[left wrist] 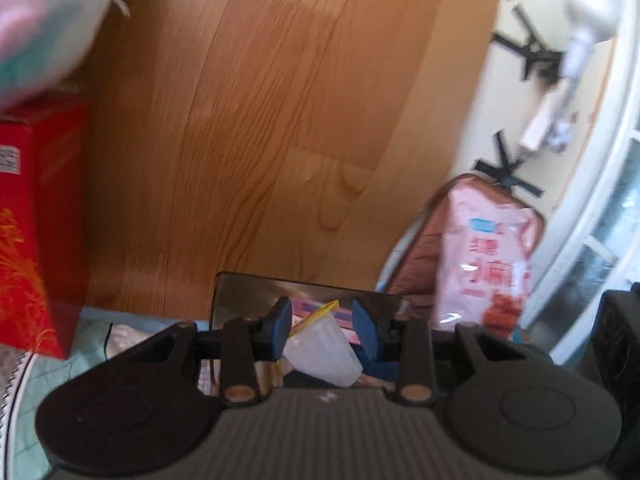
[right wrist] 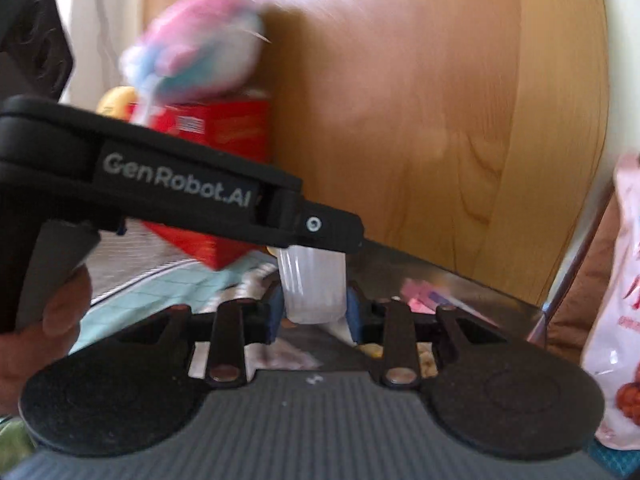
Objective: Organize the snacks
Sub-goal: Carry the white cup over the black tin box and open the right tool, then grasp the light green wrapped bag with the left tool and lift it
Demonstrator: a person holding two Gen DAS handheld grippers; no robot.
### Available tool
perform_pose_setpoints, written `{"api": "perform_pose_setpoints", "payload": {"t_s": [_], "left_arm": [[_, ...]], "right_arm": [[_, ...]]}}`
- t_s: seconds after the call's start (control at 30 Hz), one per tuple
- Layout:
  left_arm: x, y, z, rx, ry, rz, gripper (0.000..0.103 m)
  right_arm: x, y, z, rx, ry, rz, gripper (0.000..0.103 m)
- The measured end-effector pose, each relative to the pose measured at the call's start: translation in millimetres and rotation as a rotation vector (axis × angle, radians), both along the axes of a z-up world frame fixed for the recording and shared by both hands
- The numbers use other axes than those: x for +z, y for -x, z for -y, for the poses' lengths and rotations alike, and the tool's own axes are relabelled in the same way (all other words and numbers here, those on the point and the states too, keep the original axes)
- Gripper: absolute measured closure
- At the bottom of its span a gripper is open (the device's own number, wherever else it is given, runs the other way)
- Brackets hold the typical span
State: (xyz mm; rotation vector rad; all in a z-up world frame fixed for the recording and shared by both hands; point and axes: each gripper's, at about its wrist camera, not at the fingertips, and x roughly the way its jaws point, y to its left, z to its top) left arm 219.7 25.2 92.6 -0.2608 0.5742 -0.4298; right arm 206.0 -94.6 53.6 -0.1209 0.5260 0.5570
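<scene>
Up close, two handheld grippers meet over one small translucent jelly cup (left wrist: 320, 350). Seen from the left wrist, the left gripper (left wrist: 322, 326) has its blue-padded jaws set a little wider than the cup, which sits tilted between them; its yellow-edged foil lid points up and to the far left. Whether the pads actually press the cup cannot be told from this view.

Seen from the right wrist, the right gripper (right wrist: 314, 312) has its jaws closed on the lower part of the same cup (right wrist: 312, 284), a blue pad touching each side. The black body of the left gripper (right wrist: 328, 232) crosses this view from the left, printed "GenRobot.AI", with its tip at the top of the cup. A hand (right wrist: 40, 332) holds its handle at the near left edge.

Below and just beyond the cup lies a shiny metal tray (left wrist: 248, 292), with something pink reflected or lying on it. A red box (left wrist: 36, 240) stands to the left, with a blurred pink and pale blue soft bundle (left wrist: 48, 28) on top of it. A pink snack bag (left wrist: 484, 264) with red print stands at the right, leaning on a brown cushion (left wrist: 416, 256). A wooden panel (left wrist: 280, 120) fills the far side of both views. Pale blue patterned cloth (right wrist: 160, 288) lies under the box at the near left. Both pictures are blurred.
</scene>
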Motion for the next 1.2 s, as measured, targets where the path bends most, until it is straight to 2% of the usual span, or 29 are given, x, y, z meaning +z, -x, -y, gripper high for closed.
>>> {"api": "perform_pose_setpoints", "payload": {"t_s": [0.1, 0.17, 0.23, 0.3, 0.37, 0.53, 0.6, 0.7, 0.8, 0.9, 1.03, 1.1, 1.2], "left_arm": [[-10, -8, 0, -0.005, -0.004, -0.020, 0.067], [-10, 1, -11, 0.000, 0.006, -0.003, 0.067], [-3, 13, -29, 0.009, 0.033, 0.007, 0.067], [1, 40, -62, 0.051, 0.073, 0.015, 0.067], [0, 73, -93, 0.076, 0.097, 0.006, 0.067], [-32, 178, -131, 0.104, 0.115, -0.072, 0.066], [-48, 212, -135, 0.098, 0.124, -0.114, 0.064], [-64, 242, -134, 0.104, 0.099, -0.145, 0.060], [-75, 250, -132, 0.105, 0.092, -0.186, 0.059], [-79, 255, -122, 0.119, 0.046, -0.176, 0.060], [-92, 259, -114, 0.082, 0.072, -0.213, 0.068], [-90, 268, -110, 0.071, 0.063, -0.199, 0.070], [-85, 283, -110, 0.055, 0.074, -0.195, 0.070]], "right_arm": [[-10, -13, 9, -0.033, -0.040, -0.035, 0.064], [-9, -7, 16, -0.054, -0.070, -0.023, 0.056], [-5, 8, 24, -0.058, -0.104, -0.018, 0.056], [-1, 36, 33, -0.033, -0.155, -0.032, 0.057], [-2, 61, 38, 0.019, -0.200, -0.093, 0.055], [-15, 153, 36, 0.177, -0.224, -0.213, 0.052], [-24, 189, 26, 0.222, -0.205, -0.242, 0.051], [-30, 228, 3, 0.253, -0.134, -0.207, 0.051], [-35, 242, -15, 0.262, -0.094, -0.190, 0.048], [-42, 248, -29, 0.229, -0.014, -0.121, 0.047], [-52, 252, -32, 0.212, -0.017, -0.120, 0.046], [-51, 259, -34, 0.260, -0.025, -0.140, 0.047], [-44, 275, -34, 0.312, 0.004, -0.105, 0.047]]}}
